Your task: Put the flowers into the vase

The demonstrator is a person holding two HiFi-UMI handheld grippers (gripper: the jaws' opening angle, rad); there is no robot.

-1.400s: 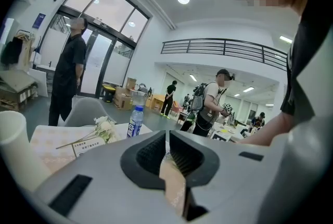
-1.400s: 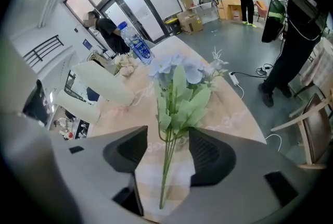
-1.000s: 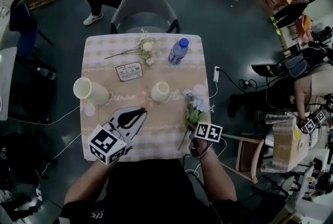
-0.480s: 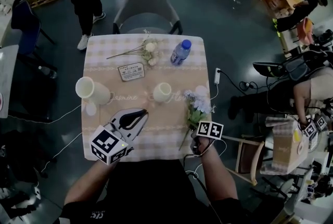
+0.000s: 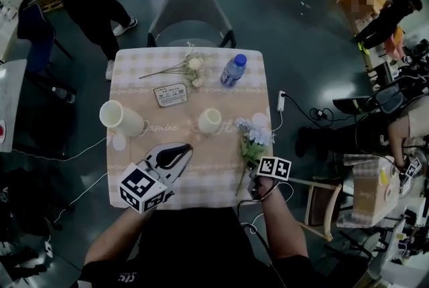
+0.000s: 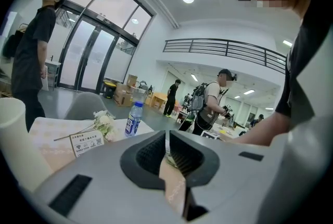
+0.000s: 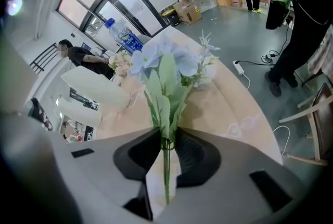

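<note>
Okay, my right gripper (image 7: pixel 165 140) has just been closing and now pinches the blue flower bunch (image 7: pixel 169 69) by its stem, at the table's (image 5: pixel 201 176) right side, near the white vase (image 5: pixel 209 119). Left gripper (image 6: pixel 166 146) closed, empty.

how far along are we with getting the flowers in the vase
Nothing is in yet: the centre vase and the left vase hold no flowers. In hand: the right gripper has just been closing on the blue flowers by the stem. Left: lift them into a vase, then the white flowers; the left gripper is shut, empty.
</note>
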